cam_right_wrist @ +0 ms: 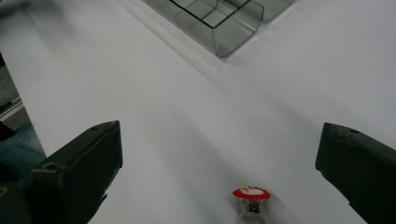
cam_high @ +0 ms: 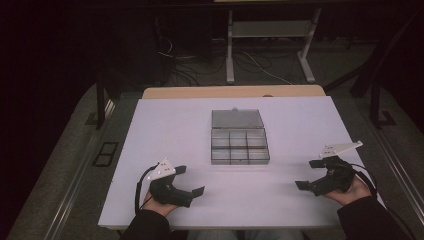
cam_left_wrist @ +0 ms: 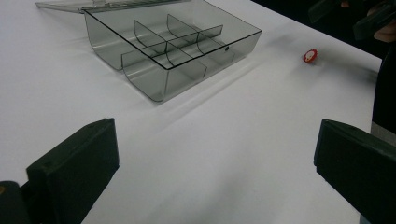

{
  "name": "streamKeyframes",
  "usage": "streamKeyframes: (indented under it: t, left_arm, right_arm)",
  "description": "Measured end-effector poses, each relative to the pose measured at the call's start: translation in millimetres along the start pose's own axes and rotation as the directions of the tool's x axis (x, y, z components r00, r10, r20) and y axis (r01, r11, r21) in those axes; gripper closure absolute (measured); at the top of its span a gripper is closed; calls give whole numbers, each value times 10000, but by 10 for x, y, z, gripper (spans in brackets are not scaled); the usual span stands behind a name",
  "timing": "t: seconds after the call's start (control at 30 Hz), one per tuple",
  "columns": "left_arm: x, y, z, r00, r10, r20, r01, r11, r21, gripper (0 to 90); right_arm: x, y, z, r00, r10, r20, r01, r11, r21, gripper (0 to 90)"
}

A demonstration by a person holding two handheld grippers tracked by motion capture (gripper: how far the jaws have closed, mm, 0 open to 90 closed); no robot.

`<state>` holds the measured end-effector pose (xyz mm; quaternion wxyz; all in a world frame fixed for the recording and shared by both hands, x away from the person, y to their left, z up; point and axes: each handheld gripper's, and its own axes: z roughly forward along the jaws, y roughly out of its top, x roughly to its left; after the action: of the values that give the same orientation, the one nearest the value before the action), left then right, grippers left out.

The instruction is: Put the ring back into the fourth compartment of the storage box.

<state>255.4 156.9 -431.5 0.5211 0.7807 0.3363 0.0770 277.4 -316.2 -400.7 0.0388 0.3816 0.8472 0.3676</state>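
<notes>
1. The white table bears a clear divided box, lid open, at its middle.
2. The left gripper and right gripper rest near the front edge, jaws wide, empty.
3. A small red-capped piece lies on the table between the right jaws, well apart from the box.

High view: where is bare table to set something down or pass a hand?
Bare patches: left of the compartment box to the table edge, right of it likewise, and the front strip between the left tongs and right tongs. Crowded: the centre, where the box and its opened lid lie, and near the right tongs, where a small red-topped piece sits.
</notes>
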Motion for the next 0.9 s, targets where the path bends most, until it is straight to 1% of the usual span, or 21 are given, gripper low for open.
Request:
streamKeyframes:
  t: [0.1, 0.13, 0.17, 0.23, 0.4, 0.63, 0.67, 0.7, 0.73, 0.87, 0.9]
  left_arm:
    - [-2, -2, 2, 10000, 21, 0, -21, 10000, 4, 0]
    - [-3, -2, 4, 10000, 18, 3, -18, 10000, 1, 0]
    - [-2, -2, 5, 10000, 17, 6, -17, 10000, 6, 0]
    - [0, -2, 9, 10000, 15, 5, -15, 10000, 13, 0]
    - [-2, -3, 12, 10000, 14, 15, -14, 10000, 33, 0]
    - [-6, -3, 13, 10000, 47, 26, -47, 9999, 90, 0]
    - [-4, -3, 14, 10000, 64, 35, -65, 9999, 89, 0]
    - [-4, -4, 15, 10000, 64, 41, -64, 9999, 88, 0]
    - [-5, -4, 15, 10000, 65, 41, -65, 9999, 95, 0]
    - [-6, -5, 21, 10000, 71, 57, -71, 9999, 124, 0]
    - [-8, -6, 23, 10000, 57, 69, -58, 9999, 118, 0]
  right_arm:
    - [-29, -12, 11, 9999, 110, 40, -111, 9999, 127, 0]
    - [-57, -27, 20, 9997, 225, 51, -227, 9993, 283, 0]
    - [-57, -27, 20, 9997, 225, 51, -227, 9993, 283, 0]
    - [-93, -48, 34, 9997, 250, 58, -253, 9986, 464, 0]
    - [-115, -63, 43, 9997, 235, 32, -237, 9979, 603, 0]
    - [-126, -89, 76, 10000, 56, 19, -58, 9944, 1053, 0]
    - [-131, -100, 84, 10000, -3, 33, -1, 9926, 1213, 0]
    - [-131, -100, 84, 10000, -3, 33, -1, 9926, 1213, 0]
    - [-136, -112, 92, 10000, -60, 5, 59, 9906, 1363, 0]
    - [-143, -129, 106, 9999, -134, 4, 132, 9874, 1574, 0]
    - [-146, -139, 113, 9997, -251, -30, 253, 9859, 1652, 35]
